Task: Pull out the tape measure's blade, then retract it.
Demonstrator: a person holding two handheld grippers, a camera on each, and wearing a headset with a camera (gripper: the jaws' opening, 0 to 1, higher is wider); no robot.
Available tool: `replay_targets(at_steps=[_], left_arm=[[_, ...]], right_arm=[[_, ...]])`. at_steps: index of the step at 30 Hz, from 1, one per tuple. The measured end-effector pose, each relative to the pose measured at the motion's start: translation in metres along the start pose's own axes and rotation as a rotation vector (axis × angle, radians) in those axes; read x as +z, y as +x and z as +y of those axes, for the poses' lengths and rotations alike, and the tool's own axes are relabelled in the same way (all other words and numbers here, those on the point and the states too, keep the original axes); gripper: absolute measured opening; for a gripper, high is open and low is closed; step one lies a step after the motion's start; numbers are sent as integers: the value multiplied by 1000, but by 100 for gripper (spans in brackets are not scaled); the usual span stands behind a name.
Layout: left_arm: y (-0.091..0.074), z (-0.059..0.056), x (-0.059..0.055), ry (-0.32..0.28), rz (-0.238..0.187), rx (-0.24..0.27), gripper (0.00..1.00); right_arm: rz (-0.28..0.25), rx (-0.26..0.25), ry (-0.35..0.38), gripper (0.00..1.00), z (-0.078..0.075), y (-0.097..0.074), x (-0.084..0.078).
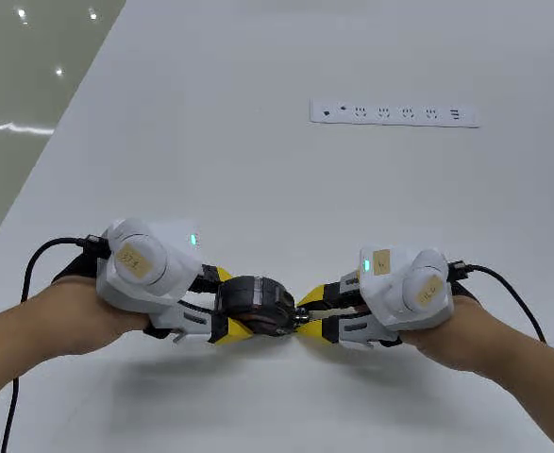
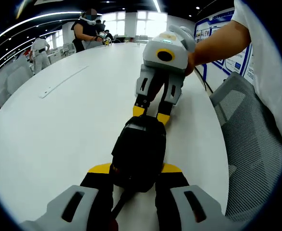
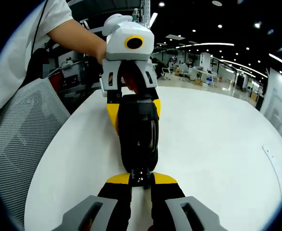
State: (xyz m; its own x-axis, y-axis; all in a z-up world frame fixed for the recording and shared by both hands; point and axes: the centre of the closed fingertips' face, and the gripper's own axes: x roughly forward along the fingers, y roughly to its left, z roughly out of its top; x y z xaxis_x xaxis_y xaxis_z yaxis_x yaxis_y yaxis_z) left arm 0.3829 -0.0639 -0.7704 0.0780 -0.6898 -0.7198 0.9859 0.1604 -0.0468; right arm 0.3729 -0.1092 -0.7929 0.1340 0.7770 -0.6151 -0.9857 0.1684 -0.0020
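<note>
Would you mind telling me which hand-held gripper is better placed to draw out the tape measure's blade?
The right hand-held gripper: its jaws pinch the blade's hook at the front of the tape measure, so it can probably pull away while the left hand-held gripper clamps the tape measure's body.

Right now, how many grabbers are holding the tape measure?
2. The left gripper clamps the tape measure by its body; the right gripper pinches its blade tip.
</note>
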Motion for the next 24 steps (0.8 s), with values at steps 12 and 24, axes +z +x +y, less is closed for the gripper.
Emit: replay_targets(at_steps=[12, 24], left_arm=[[0, 0, -1, 28, 7, -10, 27], [0, 0, -1, 37, 11, -17, 27]], right_arm=[[62, 0, 1, 9, 0, -1, -3], [72, -12, -4, 9, -1, -5, -5]])
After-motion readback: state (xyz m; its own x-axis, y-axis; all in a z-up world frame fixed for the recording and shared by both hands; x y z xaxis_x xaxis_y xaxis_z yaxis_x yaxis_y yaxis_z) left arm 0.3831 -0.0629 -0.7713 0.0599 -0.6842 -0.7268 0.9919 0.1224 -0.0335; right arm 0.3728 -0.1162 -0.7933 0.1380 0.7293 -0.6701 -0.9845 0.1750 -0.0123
